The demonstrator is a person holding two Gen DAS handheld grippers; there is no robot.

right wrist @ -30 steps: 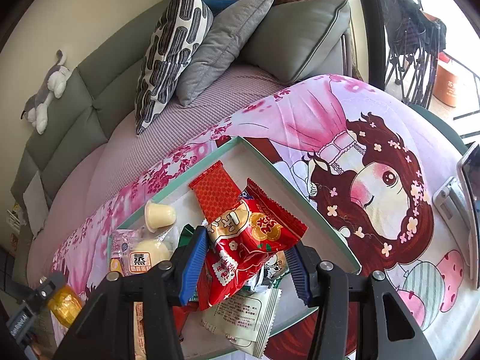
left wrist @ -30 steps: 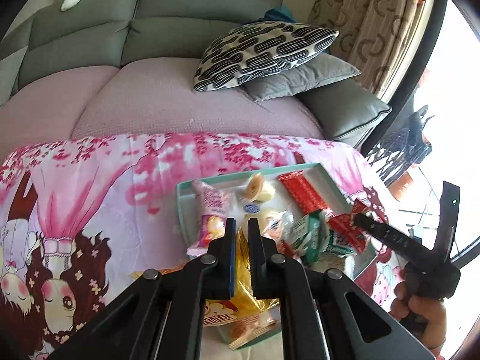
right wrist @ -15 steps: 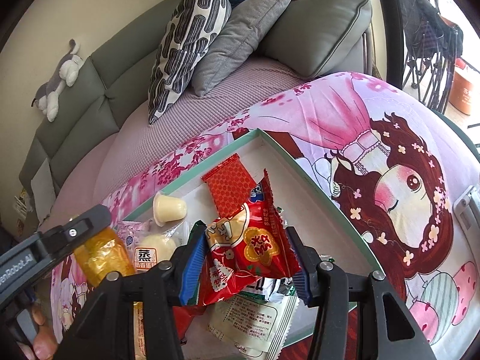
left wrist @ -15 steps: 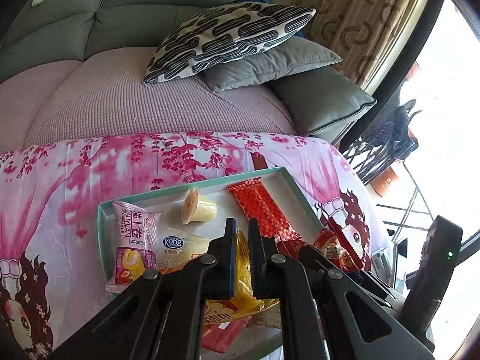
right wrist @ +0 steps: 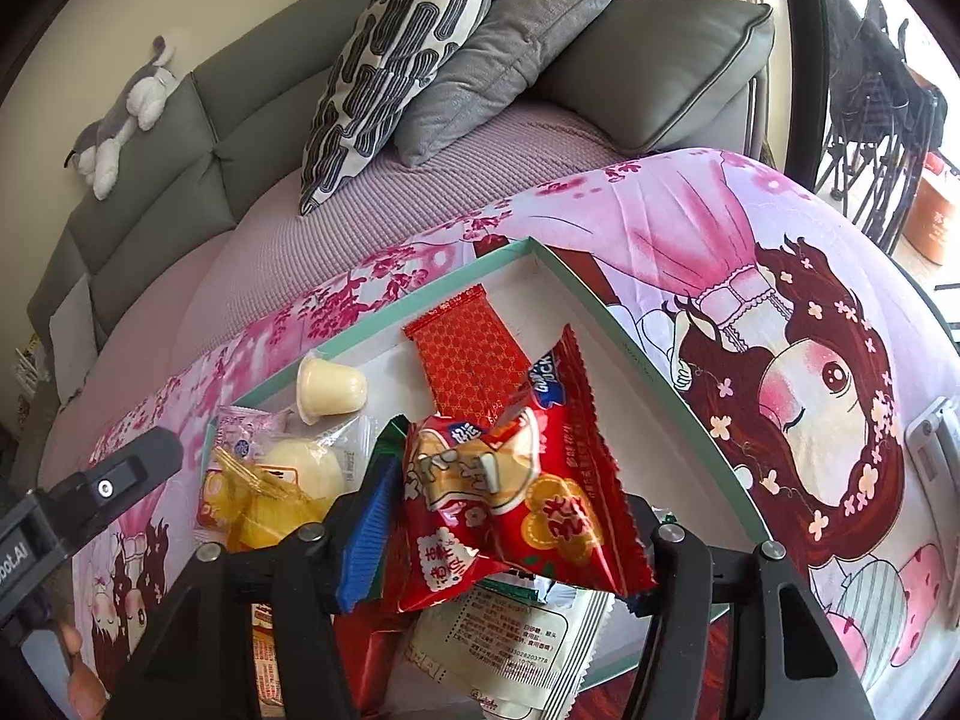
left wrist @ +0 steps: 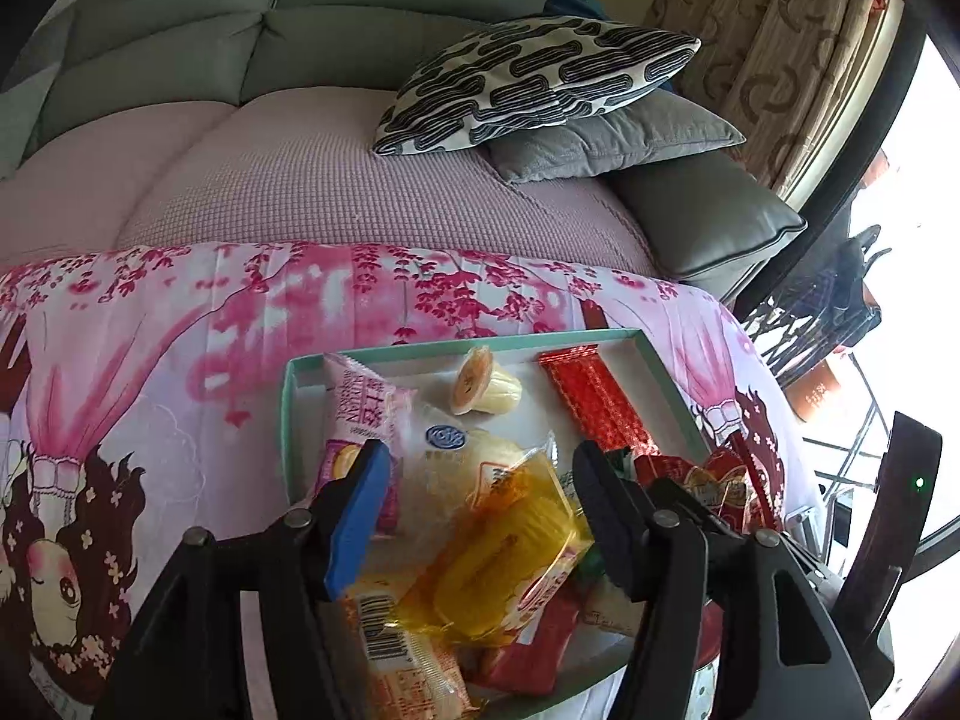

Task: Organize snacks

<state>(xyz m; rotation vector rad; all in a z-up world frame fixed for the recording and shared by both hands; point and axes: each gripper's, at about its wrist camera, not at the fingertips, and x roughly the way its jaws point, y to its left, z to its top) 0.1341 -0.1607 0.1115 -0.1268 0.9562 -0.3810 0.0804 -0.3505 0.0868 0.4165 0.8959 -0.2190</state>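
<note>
A mint-rimmed tray [left wrist: 289,396] on the pink cartoon cloth holds several snacks. My left gripper [left wrist: 480,504] is open just above a yellow transparent packet [left wrist: 510,546] that lies on the pile in the tray. My right gripper [right wrist: 504,540] is wide, with a red snack packet [right wrist: 528,498] between its fingers. The tray [right wrist: 624,324] also holds a jelly cup [right wrist: 330,390], a red patterned wafer packet [right wrist: 468,354], a pink bun packet [left wrist: 360,414], a round white bun [left wrist: 474,456] and white sachets [right wrist: 510,642].
The cloth covers a low table in front of a grey sofa [left wrist: 300,60] with a patterned pillow [left wrist: 528,78] and a grey pillow [left wrist: 612,132]. A plush toy [right wrist: 126,108] sits on the sofa back. A phone stand [right wrist: 930,450] is at the right edge.
My left gripper has opened and let the yellow packet drop onto the pile in the tray. The right gripper has moved a little closer over the tray with the red packet.
</note>
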